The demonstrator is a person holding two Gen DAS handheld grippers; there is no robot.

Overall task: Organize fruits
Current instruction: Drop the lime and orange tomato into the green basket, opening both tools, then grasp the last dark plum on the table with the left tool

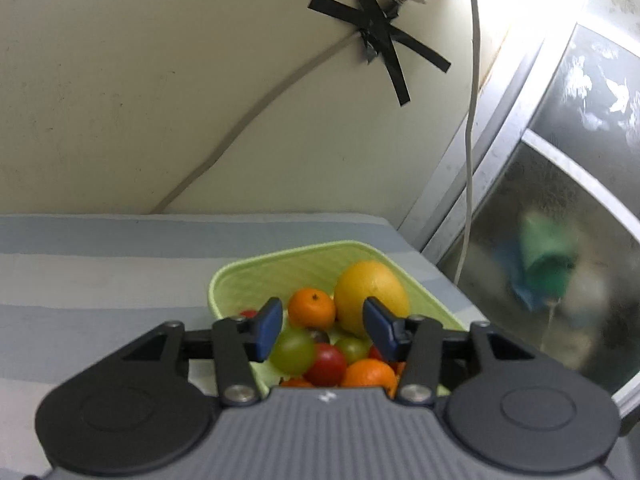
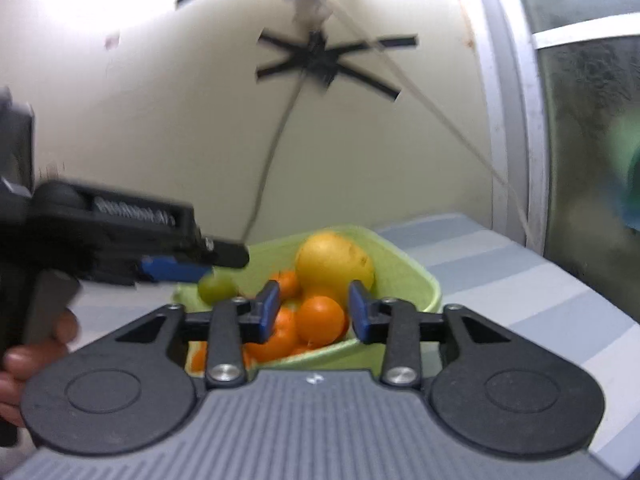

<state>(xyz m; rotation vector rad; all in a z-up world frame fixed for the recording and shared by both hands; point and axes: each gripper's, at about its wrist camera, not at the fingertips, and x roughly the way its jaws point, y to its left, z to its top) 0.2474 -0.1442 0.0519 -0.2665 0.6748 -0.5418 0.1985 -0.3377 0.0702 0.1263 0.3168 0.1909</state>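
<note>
Striped bench (image 1: 100, 264) fills the lower frame, carrying a green basket (image 1: 304, 258) of fruit at centre, where the left gripper (image 1: 322, 326), jaws spread and empty, hovers nearest a green grape (image 1: 294, 350) directly ahead, the right gripper (image 2: 314, 312) likewise released.

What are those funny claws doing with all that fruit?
A person holds a claw in each hand over a light green plastic basket full of fruit. The left claw is open above a round green grape and small red fruits. The right claw is open near a small orange mandarin. Neither grips anything. A big yellow citrus sits behind.
</note>
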